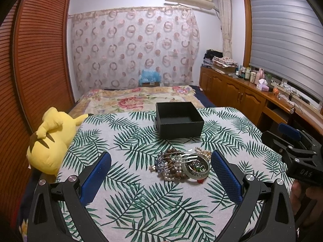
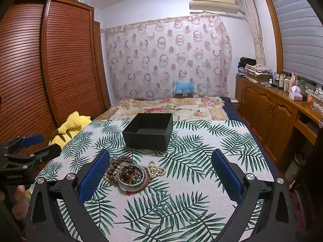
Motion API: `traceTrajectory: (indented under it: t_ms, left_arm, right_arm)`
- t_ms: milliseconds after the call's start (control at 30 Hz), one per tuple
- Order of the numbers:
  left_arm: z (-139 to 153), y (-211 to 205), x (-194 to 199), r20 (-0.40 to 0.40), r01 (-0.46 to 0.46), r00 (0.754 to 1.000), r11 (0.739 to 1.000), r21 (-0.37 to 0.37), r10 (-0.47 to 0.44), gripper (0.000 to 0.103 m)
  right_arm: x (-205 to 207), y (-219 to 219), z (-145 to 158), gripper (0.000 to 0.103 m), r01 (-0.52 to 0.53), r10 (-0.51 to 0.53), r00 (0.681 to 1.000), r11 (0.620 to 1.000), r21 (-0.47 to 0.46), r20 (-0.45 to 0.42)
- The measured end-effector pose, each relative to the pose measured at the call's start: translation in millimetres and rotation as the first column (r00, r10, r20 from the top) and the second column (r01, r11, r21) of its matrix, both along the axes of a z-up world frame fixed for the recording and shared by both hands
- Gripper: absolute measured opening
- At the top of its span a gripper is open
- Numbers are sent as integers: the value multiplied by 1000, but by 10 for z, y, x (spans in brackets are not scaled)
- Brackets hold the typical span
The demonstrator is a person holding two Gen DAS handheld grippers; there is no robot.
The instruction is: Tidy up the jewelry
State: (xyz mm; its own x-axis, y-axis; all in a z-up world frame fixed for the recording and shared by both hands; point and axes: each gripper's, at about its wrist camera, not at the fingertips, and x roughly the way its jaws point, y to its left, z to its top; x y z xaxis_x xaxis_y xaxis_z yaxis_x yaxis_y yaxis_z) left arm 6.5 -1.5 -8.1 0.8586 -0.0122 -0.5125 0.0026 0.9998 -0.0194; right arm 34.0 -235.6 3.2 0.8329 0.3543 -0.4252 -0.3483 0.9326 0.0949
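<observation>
The left tool is held wide open above the palm-leaf cloth, its blue pads spread to either side of the jewelry pile without touching it. The right tool is likewise spread open and nothing is gripped; its left pad is seen just beside the pile, and whether it touches cannot be told. The pile is made up of brown wooden beads, pearl strands, a blue rhinestone piece and a small round metal dish holding small colored pieces. It lies on the cloth in front of an open black box, near it but apart. A yellow plush toy is seen at the cloth's left edge. Beyond the box a floral bedspread is spread out.
</observation>
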Motion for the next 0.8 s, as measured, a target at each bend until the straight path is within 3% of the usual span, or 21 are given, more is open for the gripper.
traceTrajectory:
  t_ms: [300, 700, 733, 800]
  left_arm:
    - [-263, 152, 180, -54, 25, 998, 1000, -17, -26, 95]
    - [-601, 284, 444, -145, 93, 984, 992, -90, -106, 95]
    - [-615, 291, 473, -148, 97, 983, 991, -89, -109, 95]
    - [-646, 307, 550, -163, 107, 979, 989, -98, -122, 83]
  right_arm:
    - [132, 53, -255, 101, -25, 25, 999, 1000, -10, -30]
    - [265, 210, -557, 95, -168, 165, 981, 985, -28, -104]
    - [272, 223, -576, 92, -175, 170, 979, 984, -31, -110]
    - [309, 263, -637, 86, -196, 189, 973, 980, -44, -130]
